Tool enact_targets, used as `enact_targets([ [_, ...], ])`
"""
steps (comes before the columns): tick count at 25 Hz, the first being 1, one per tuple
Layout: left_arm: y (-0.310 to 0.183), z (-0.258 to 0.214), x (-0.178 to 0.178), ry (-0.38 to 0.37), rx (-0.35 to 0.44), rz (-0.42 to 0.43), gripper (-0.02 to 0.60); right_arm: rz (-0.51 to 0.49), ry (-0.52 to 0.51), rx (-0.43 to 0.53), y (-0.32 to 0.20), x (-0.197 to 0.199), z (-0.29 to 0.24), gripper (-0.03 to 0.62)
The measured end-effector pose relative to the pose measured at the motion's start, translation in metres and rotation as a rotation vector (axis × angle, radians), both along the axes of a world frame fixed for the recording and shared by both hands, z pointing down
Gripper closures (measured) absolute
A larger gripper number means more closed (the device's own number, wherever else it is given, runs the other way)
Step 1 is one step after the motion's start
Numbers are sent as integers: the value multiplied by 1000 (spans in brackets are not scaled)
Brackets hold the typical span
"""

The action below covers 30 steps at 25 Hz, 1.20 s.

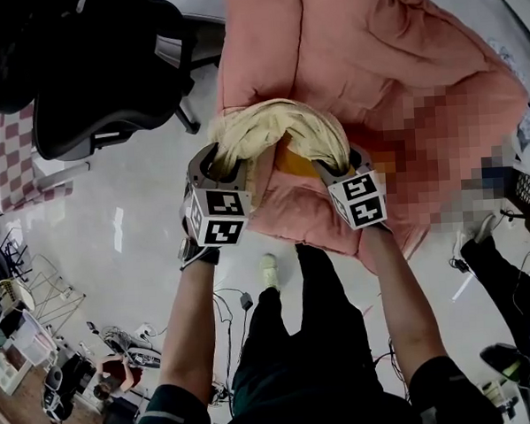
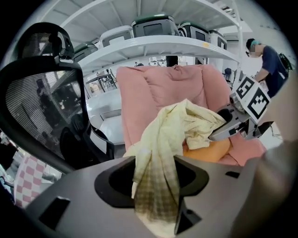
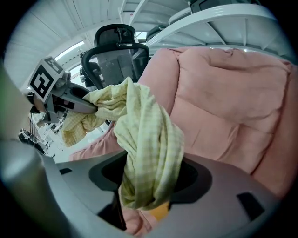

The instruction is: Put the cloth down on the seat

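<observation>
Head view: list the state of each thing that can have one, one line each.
cloth: bunched, strung between both grippers, over the seat, not laid flat.
left gripper: fingers apart, cloth draped between them.
right gripper: fingers apart, cloth draped between them.
office chair: upright, nobody on it.

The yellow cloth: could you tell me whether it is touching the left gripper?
Touching. The left gripper view shows the cloth lying on the left gripper between its open jaws.
</observation>
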State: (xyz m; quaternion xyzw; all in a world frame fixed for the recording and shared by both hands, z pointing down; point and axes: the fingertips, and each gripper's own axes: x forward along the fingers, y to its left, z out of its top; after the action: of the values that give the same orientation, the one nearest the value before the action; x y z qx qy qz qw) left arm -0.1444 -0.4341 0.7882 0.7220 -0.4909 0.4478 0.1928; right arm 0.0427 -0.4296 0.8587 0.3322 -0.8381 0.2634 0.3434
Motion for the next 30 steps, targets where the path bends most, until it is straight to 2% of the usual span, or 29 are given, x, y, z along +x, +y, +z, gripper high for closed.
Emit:
enact_targets([
  [4,-2,-16,-2,3,23,4,359,3,14,-28,2,5,4,302],
  [11,-2,-33,-4,1,71,-10,400,26,52,-1,1,12,2,301],
  [16,12,-54,1,42,105,-19,420,65,34,67,7,12,-33,373],
  [18,17,-69,3,77,129,-33,436,82,8,93,12,9,-53,407],
  [22,30,-102,10,210,173,-97,499,141,-67,162,22,5,-103,468],
  [30,64,-176,29,357,240,-91,555,255,-164,253,64,4,-200,554],
])
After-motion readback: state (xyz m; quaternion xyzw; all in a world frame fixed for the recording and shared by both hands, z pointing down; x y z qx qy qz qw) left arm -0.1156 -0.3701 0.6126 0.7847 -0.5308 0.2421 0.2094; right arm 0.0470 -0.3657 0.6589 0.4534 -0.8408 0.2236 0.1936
